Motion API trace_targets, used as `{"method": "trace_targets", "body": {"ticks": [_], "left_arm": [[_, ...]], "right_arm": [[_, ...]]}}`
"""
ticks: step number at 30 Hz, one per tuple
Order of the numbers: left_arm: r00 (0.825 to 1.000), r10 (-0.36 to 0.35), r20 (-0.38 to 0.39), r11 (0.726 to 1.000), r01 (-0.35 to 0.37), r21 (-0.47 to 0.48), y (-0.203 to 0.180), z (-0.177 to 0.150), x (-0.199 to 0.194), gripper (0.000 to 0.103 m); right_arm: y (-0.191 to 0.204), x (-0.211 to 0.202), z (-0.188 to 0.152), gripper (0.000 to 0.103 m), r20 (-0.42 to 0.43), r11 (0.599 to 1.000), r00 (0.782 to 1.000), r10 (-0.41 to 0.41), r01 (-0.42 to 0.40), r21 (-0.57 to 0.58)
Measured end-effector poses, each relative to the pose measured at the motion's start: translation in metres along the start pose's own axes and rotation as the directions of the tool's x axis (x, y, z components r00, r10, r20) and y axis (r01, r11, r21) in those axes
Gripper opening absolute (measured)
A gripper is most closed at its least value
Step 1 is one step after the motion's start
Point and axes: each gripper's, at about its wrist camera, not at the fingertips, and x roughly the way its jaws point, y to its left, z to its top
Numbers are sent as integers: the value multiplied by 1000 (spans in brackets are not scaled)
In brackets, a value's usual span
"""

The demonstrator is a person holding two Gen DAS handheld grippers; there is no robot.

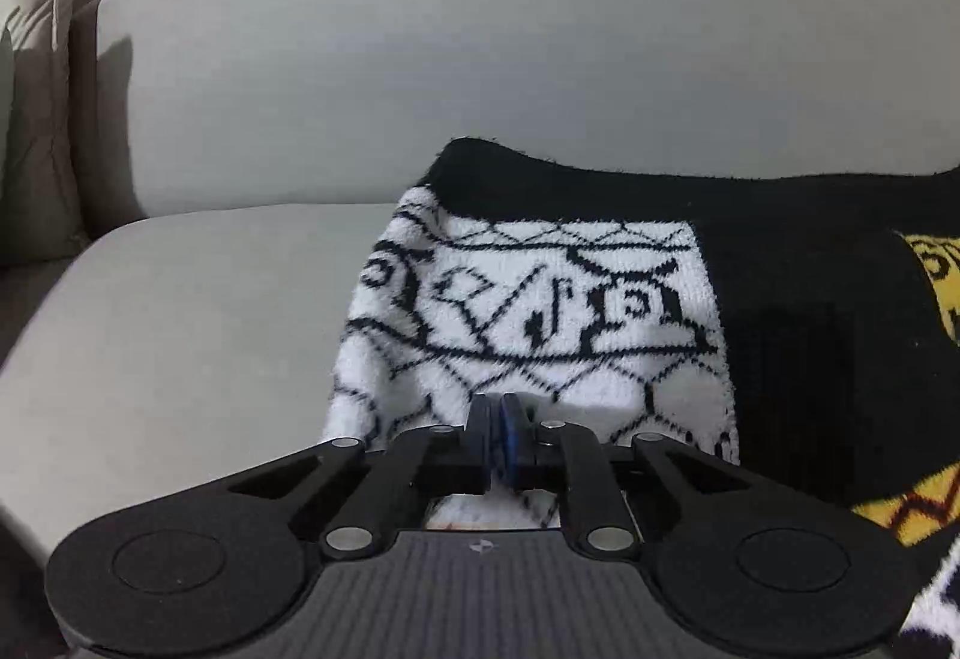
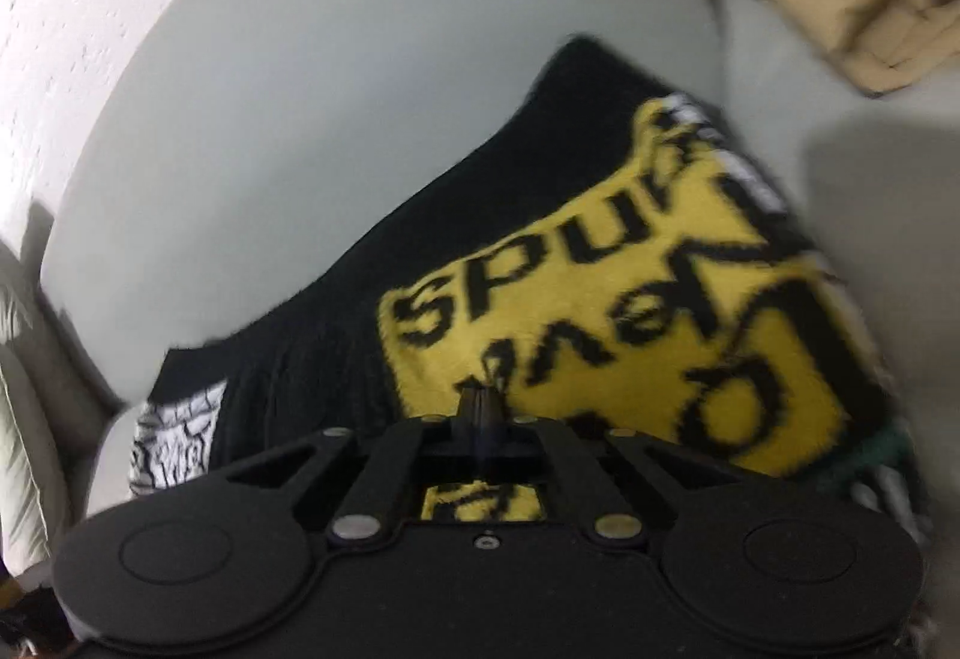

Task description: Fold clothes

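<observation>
A knit sweater [image 1: 540, 311] with black, white and yellow patterned panels lies on a grey sofa seat [image 1: 180, 335]. My left gripper [image 1: 501, 413] is over the white patterned panel with its blue pads pressed together; whether cloth is pinched between them I cannot tell. In the right wrist view the sweater's yellow lettered panel [image 2: 600, 311] fills the middle. My right gripper [image 2: 480, 401] is over this panel with its jaws closed; a pinch of cloth cannot be made out in the blur.
The grey sofa backrest [image 1: 480, 59] rises behind the sweater. A cushion [image 1: 36, 89] stands at the far left. A beige garment [image 2: 840, 5] lies crumpled at the upper right of the sofa.
</observation>
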Motion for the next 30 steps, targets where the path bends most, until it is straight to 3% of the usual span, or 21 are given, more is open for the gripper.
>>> {"method": "trace_targets", "body": {"ticks": [1, 3, 6, 7, 10, 13, 15, 16, 17, 20, 21, 25, 29, 30], "left_arm": [[1000, -3, -13, 1000, 3, 10, 1, -2, -8, 10], [997, -74, -12, 997, 74, 7, 8, -12, -32, 12], [979, -200, -30, 980, 199, -24, 12, -37, -53, 13], [974, -217, -68, 976, 216, -31, 8, -46, -52, 14], [984, -136, -119, 990, 138, 11, -10, -67, -54, 14], [986, -62, -153, 995, 73, 67, -22, -76, -79, 14], [984, -42, -176, 996, 55, 70, -20, -84, -103, 14], [984, -44, -173, 996, 56, 68, -19, -87, -117, 15], [985, -54, -162, 996, 65, 64, -18, -90, -133, 15], [990, -82, -118, 994, 89, 60, -13, -100, -181, 23], [992, -83, -93, 994, 90, 68, -12, -102, -198, 31], [995, -90, -33, 992, 92, 83, -8, -108, -249, 36], [994, -108, 12, 990, 106, 90, -5, -115, -285, 45], [994, -105, 13, 990, 103, 97, -7, -118, -286, 48]], "right_arm": [[-4, -6, -1, 0, 9, 1000, 1000, -2, 2, 17], [-5, -26, -8, 4, 4, 1000, 1000, 10, -10, 22], [-8, -57, -24, 6, -8, 999, 999, 47, -46, 14], [-9, -58, -32, 6, -21, 1000, 1000, 9, -9, -8], [-11, -62, -57, 0, -56, 992, 993, -106, 101, -77], [-4, -80, -72, 0, -101, 970, 969, -227, 216, -113], [1, -103, -81, 0, -144, 959, 953, -267, 248, -139], [4, -117, -85, 6, -164, 958, 949, -270, 249, -139], [7, -133, -90, 8, -178, 959, 947, -269, 246, -139], [20, -193, -99, 9, -128, 971, 970, -206, 187, -149], [25, -212, -100, 10, -107, 975, 978, -181, 165, -146], [49, -288, -108, 28, -43, 989, 996, -74, 68, -133], [61, -331, -109, 37, 29, 991, 999, -17, 21, -133], [61, -337, -110, 47, 42, 991, 999, -14, 19, -132]]}}
